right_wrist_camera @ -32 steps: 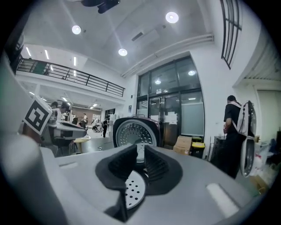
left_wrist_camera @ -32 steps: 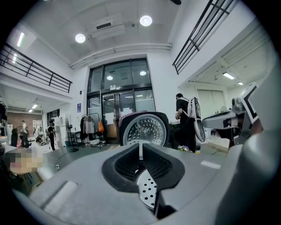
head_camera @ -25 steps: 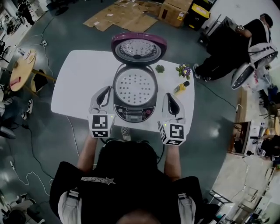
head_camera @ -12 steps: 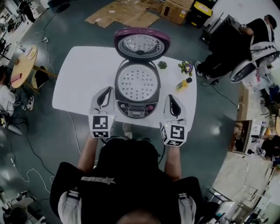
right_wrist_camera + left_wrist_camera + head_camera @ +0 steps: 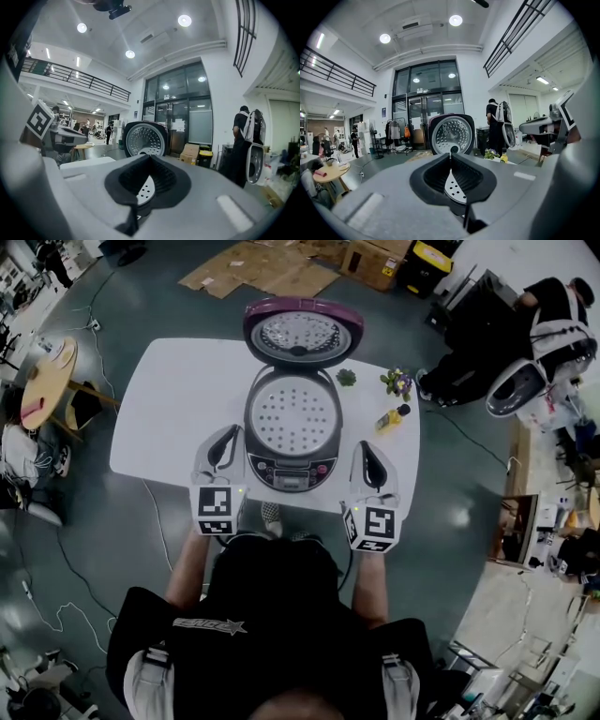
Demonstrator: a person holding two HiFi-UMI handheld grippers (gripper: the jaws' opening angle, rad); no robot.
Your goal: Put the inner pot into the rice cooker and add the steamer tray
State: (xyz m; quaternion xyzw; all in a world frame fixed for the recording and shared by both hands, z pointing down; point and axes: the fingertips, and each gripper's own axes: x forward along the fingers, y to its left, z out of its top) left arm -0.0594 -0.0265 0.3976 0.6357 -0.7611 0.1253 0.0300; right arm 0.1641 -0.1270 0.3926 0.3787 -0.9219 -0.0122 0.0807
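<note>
The rice cooker (image 5: 292, 471) stands on the white table (image 5: 178, 418) with its purple lid (image 5: 303, 334) swung up. A white perforated steamer tray (image 5: 293, 415) lies in its opening, and the inner pot is hidden beneath it. My left gripper (image 5: 229, 430) hangs just left of the cooker's front, shut and holding nothing. My right gripper (image 5: 366, 444) hangs just right of it, also shut and holding nothing. In the left gripper view the raised lid (image 5: 451, 133) shows beyond the closed left gripper (image 5: 451, 154). The right gripper view shows the lid (image 5: 144, 138) past the closed right gripper (image 5: 149, 157).
A small green plant (image 5: 346, 378), a flower bunch (image 5: 396, 385) and a yellow bottle (image 5: 391, 418) sit at the table's far right. A round wooden table (image 5: 47, 381) stands to the left, flattened cardboard (image 5: 272, 268) lies behind, and a person (image 5: 553, 306) is at the far right.
Both grippers stay where they were beside the cooker. Only the head view shifts slightly.
</note>
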